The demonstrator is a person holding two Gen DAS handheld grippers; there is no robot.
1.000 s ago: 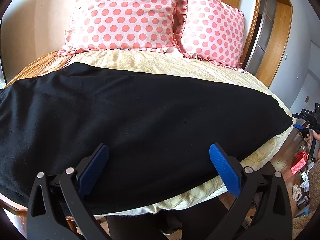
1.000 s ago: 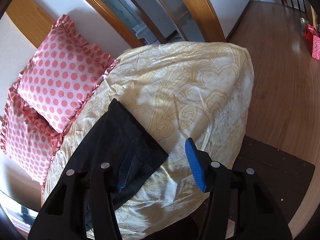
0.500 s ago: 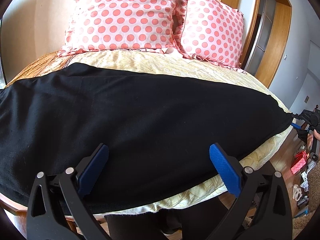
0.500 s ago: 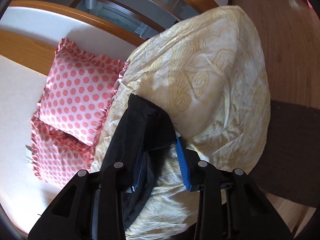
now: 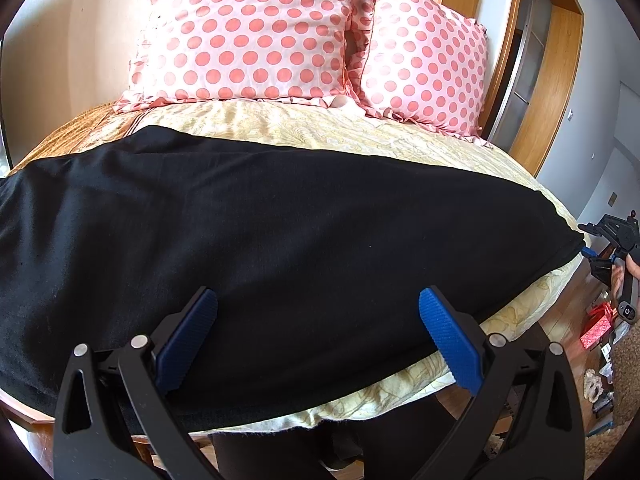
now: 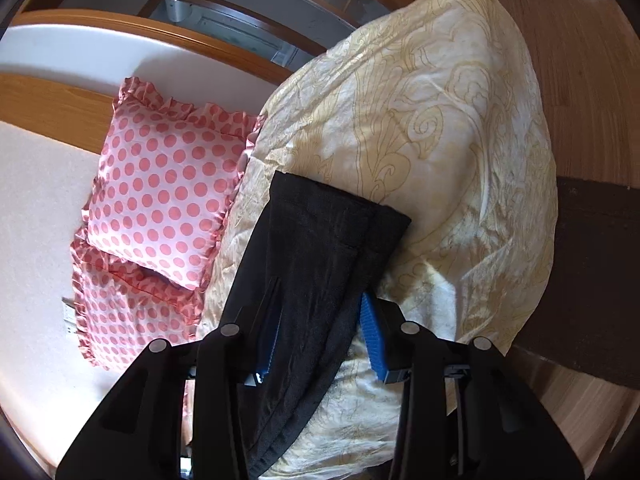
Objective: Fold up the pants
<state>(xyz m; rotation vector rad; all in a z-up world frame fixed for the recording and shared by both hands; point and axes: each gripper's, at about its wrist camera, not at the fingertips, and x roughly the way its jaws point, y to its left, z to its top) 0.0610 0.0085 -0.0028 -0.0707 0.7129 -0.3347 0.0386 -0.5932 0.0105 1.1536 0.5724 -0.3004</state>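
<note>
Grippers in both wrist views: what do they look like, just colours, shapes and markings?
Both the left gripper and right gripper have black skeletal plastic frames with triangular cut-outs and silver round rivets. Their fingers carry blue ribbed pads. No cables or sleeves show.

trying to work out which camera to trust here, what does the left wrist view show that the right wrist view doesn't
Only the left wrist view shows the black pants spread across the bed at full length, the open left gripper above them, and the right gripper from outside at the far end.

Only the right wrist view shows that end up close, with the blue fingers on either side of it.

Both show the pants, yellow bedspread and polka-dot pillows.
</note>
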